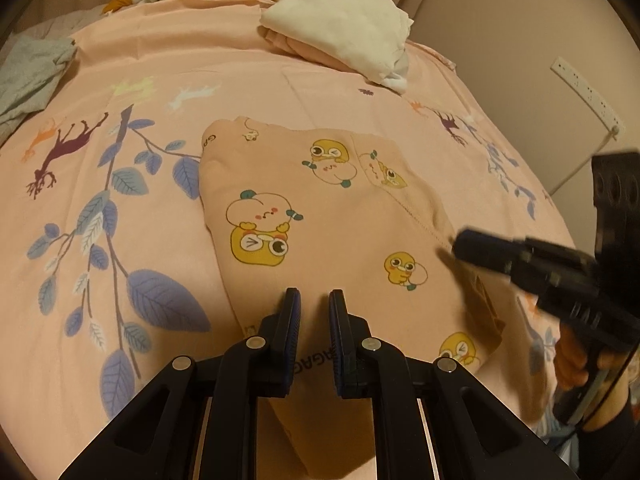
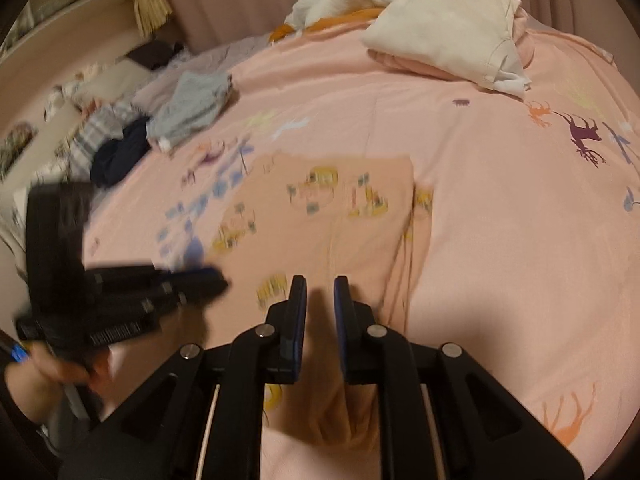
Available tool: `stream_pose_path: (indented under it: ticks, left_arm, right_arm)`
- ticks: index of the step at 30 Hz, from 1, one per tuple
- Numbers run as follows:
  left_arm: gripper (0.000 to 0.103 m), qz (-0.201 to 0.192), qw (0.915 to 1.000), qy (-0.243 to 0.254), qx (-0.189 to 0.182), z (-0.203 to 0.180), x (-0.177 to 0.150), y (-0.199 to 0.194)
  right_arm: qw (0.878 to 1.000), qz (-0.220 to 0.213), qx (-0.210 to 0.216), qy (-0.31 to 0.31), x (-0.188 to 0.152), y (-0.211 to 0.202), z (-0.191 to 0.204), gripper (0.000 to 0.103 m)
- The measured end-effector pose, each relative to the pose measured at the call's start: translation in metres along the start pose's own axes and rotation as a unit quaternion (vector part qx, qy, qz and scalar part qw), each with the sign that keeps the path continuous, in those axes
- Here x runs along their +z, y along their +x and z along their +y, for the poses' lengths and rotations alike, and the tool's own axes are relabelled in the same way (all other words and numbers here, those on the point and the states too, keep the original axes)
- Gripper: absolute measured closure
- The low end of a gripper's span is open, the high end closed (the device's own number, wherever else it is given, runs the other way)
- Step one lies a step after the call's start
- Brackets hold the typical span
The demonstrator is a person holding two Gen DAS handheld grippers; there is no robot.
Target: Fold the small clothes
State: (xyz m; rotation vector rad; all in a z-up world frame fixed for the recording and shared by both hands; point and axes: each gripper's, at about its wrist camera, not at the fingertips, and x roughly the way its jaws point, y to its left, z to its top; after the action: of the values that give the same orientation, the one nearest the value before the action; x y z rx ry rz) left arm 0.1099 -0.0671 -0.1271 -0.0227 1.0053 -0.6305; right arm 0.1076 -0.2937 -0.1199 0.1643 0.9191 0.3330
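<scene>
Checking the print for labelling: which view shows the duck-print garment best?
The left wrist view: the duck-print garment is sharp, its cartoon prints clear. The right wrist view shows it motion-blurred, its prints smeared.

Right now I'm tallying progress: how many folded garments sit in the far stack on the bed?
2 visible: a cream garment on top, a pink garment beneath it, at the bed's far side. More may be hidden between or under them.

Dim warm light; right-wrist motion blur
</scene>
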Motion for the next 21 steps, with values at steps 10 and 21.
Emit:
stream_pose_path:
  ticks: [10, 21]
  left_arm:
    - [0.093, -0.002, 0.9999, 0.008, 0.013, -0.006, -0.012, -0.007]
    - [0.093, 0.016, 0.9996, 0.018, 0.013, -0.016, -0.038, -0.009]
  right_arm:
    - [1.0, 0.004, -0.013, 0.01, -0.02, -0.01, -0.003, 0.087]
    - [0.999, 0.035, -0.027, 0.015, -0.049, -0.003, 0.0, 0.087]
